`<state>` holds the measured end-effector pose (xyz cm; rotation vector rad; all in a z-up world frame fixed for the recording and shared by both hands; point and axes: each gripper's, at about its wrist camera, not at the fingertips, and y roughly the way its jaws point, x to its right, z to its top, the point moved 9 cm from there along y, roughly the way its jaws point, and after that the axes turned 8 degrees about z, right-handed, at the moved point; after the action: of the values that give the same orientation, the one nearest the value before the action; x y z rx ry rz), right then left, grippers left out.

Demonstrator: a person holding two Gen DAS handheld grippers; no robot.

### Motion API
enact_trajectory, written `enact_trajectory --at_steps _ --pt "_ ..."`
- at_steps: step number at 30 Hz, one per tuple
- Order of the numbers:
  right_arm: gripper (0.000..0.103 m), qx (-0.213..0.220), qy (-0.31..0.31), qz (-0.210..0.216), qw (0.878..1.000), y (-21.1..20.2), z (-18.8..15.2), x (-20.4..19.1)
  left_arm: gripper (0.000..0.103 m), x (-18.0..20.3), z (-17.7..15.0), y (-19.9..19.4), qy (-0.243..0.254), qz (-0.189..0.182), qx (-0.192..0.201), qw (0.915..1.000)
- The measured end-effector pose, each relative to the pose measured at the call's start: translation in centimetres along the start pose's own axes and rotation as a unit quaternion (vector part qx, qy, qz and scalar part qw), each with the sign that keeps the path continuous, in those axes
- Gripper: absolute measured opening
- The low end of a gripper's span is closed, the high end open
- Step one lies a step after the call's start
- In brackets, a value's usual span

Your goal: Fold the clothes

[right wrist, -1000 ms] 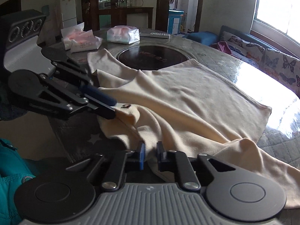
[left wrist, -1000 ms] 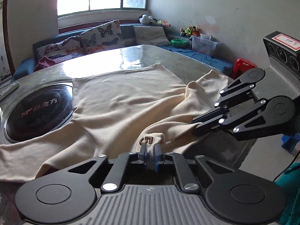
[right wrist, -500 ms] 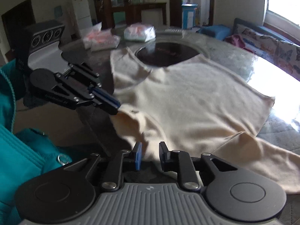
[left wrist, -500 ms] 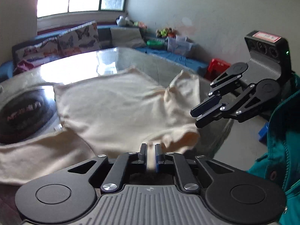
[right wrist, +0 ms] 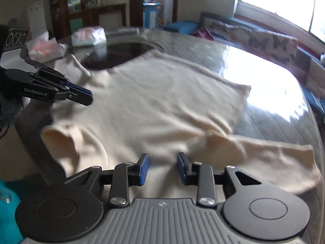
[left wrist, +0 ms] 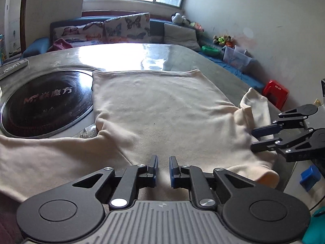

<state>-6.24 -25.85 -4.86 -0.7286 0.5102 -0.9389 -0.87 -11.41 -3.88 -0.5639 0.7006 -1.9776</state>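
A cream long-sleeved top lies spread flat on the round table, hem toward the window, one sleeve stretched left and one at the right edge. It also shows in the right wrist view. My left gripper is open just above the near edge of the top, nothing between its fingers. My right gripper is open over the near edge too, and empty. It shows at the right in the left wrist view, by the right shoulder. The left gripper shows at the left in the right wrist view.
A black round hotplate is set into the table, partly under the top. Tissue packs and a remote lie at the far side. A sofa with butterfly cushions and a red stool stand beyond.
Both grippers have let go of the top's near edge and opened. The top, bunched and lifted before, now lies flat. The right gripper has opened wider.
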Motion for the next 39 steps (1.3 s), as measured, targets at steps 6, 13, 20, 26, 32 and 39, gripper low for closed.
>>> enact_trajectory --at_steps 6,13,20,26,32,39 --pt "0.034 0.024 0.049 0.009 0.998 -2.9 -0.6 2.2 0.014 -0.1 0.4 -0.2 -0.005 0.002 -0.001 1.0" --pt "0.035 0.059 0.123 -0.122 0.983 -5.0 -0.8 12.0 0.016 -0.9 1.6 0.3 -0.015 0.017 0.007 0.9997" --pt "0.041 0.061 0.205 -0.246 0.945 -5.8 -4.0 22.3 0.021 -0.6 2.4 0.0 -0.011 0.022 0.009 0.9997" --pt "0.009 0.072 0.23 -0.233 0.942 -6.4 -5.5 23.9 0.027 0.9 3.6 0.8 0.002 0.013 0.009 0.9999" --pt "0.008 0.026 0.196 -0.289 0.937 -7.8 -6.8 23.3 0.027 4.8 4.3 1.6 0.035 -0.031 0.009 0.9989" --pt "0.022 0.05 0.162 -0.261 0.95 -8.6 -2.3 21.2 0.027 12.5 5.9 3.2 0.085 -0.112 0.012 0.99"
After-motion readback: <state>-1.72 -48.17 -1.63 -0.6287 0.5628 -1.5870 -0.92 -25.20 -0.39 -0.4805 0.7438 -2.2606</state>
